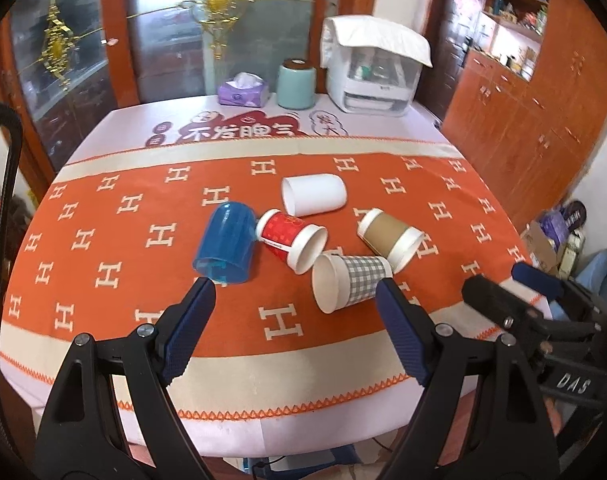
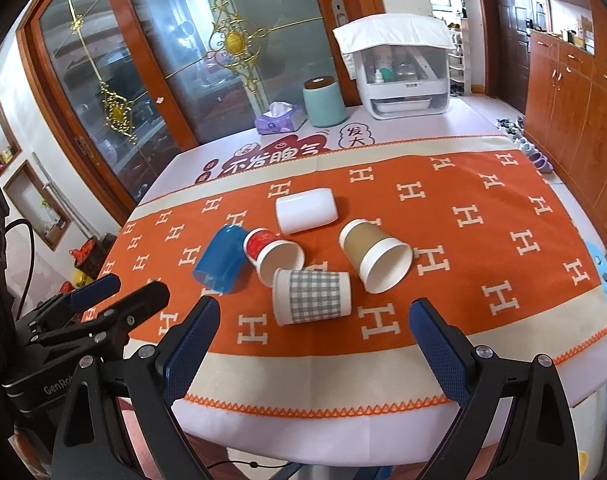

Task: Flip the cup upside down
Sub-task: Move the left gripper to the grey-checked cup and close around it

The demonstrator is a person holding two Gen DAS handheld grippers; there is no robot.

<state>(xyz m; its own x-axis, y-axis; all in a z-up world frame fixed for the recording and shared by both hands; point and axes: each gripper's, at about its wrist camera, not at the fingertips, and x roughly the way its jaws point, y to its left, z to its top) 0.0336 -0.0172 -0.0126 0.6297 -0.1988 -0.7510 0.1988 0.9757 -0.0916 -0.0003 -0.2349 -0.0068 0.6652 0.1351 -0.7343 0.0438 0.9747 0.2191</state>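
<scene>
Several cups lie on their sides on the orange cloth (image 1: 103, 240): a blue plastic cup (image 1: 225, 244) (image 2: 221, 260), a red paper cup (image 1: 291, 240) (image 2: 271, 254), a white cup (image 1: 313, 194) (image 2: 306, 210), a brown paper cup (image 1: 389, 238) (image 2: 373, 254) and a grey checked paper cup (image 1: 351, 282) (image 2: 311, 296). My left gripper (image 1: 295, 292) is open and empty, just in front of the blue and checked cups. My right gripper (image 2: 313, 312) is open and empty, in front of the checked cup. Each gripper shows in the other's view, the right one (image 1: 515, 280) and the left one (image 2: 123, 288).
At the table's far side stand a purple tissue box (image 1: 243, 90), a teal canister (image 1: 296, 84) and a white covered rack (image 1: 373, 68). Glass doors are behind, wooden cabinets (image 1: 523, 112) to the right. The table's near edge (image 2: 323, 412) lies under my grippers.
</scene>
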